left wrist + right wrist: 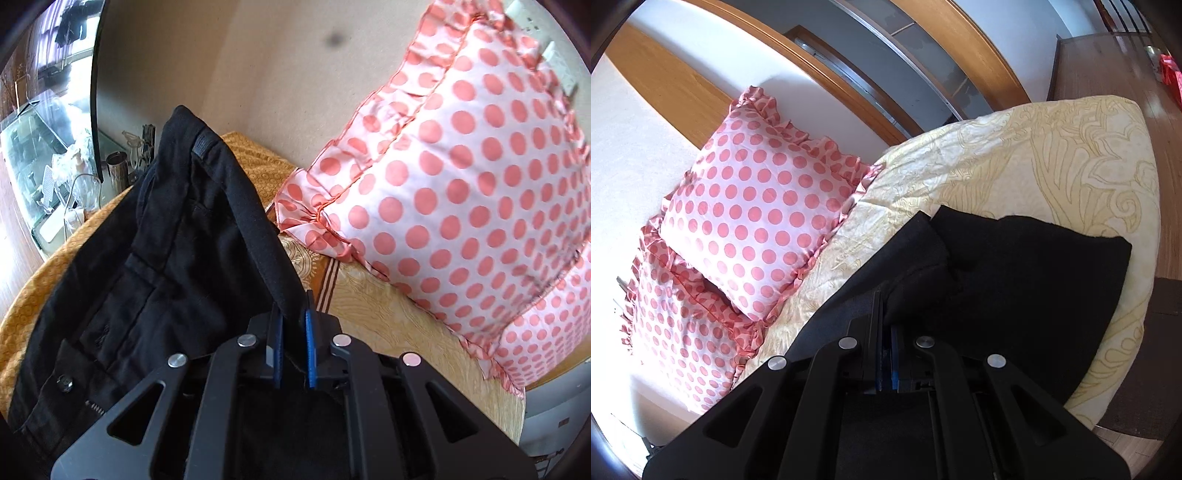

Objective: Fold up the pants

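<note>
Black cotton pants (166, 258) lie on the bed, and you hold them at two spots. In the left wrist view you see the top part, with the round button and the zip near the bottom left. One thick edge of the waist lifts up like a tent, because your left gripper (293, 343) is pinching that edge between its blue pads (310, 347). The rest of the cloth sags down onto the orange patterned bedspread (258, 166).

In the right wrist view the black pants (1015, 266) lie spread over the cream quilt with the leafy swirls (1052, 158). Your right gripper (882, 354) has its fingers pressed tight together with dark cloth caught between them. It looks like a leg or side edge, but I cannot tell which.

Holding two spots lets you lift one side and lay it over the other side. That is my guess for the step you are on, an early fold.

The white pillows with pink dots and frilly edges (753, 206) sit just beside the pants, near the head of the bed. In the left view one dotted pillow (480, 184) stands close, so keep the cloth off it.
</note>
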Demonstrator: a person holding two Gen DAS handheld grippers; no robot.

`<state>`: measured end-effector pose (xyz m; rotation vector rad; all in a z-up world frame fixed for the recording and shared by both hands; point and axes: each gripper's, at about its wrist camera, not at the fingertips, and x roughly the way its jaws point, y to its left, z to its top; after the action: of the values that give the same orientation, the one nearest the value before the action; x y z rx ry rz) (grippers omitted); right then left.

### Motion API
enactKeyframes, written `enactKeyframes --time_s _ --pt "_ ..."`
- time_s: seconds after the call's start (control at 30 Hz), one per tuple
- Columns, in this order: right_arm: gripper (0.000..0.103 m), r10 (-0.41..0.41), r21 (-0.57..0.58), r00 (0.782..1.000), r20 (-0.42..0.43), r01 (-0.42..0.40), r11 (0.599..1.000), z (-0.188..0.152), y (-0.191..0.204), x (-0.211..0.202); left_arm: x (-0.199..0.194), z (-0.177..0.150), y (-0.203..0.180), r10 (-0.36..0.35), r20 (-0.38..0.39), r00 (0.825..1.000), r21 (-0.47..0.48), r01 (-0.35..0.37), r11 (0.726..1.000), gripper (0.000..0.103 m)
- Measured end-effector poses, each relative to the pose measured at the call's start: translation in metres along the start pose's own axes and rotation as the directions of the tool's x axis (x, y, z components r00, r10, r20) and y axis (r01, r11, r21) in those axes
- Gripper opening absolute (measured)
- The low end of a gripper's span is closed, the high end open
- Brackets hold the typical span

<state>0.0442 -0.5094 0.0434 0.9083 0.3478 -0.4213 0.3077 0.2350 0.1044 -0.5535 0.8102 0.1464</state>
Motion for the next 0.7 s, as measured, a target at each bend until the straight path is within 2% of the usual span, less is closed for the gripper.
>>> enactKeyframes --time_s 0.1,0.2,0.4,0.53,0.7 --pt "0.003 0.022 -0.007 1.0 0.003 -0.022 1.0 0.007 0.004 0.002 -0.053 -0.024 0.009 -0.048 0.044 0.998 0.017 0.047 0.999 0.009" --pt "0.003 0.045 -0.002 0.999 0.007 -0.045 0.999 0.015 0.006 0.001 -0.103 -0.054 0.023 -0.067 0.09 0.994 0.043 0.063 0.997 0.009" --pt "0.003 0.081 0.001 0.995 0.055 -0.081 0.997 0.034 0.01 -0.016 -0.168 -0.12 0.06 -0.1 0.134 0.986 0.007 0.1 0.995 0.009" --pt "0.003 0.079 -0.001 0.992 0.099 -0.079 0.997 0.04 0.005 -0.034 -0.183 -0.176 0.087 -0.069 0.147 0.987 -0.037 0.075 0.996 0.009" --pt "0.003 0.048 0.022 0.996 0.075 -0.05 0.999 0.037 -0.008 -0.033 -0.161 -0.222 0.123 -0.013 0.097 0.995 -0.097 0.022 0.995 0.01"
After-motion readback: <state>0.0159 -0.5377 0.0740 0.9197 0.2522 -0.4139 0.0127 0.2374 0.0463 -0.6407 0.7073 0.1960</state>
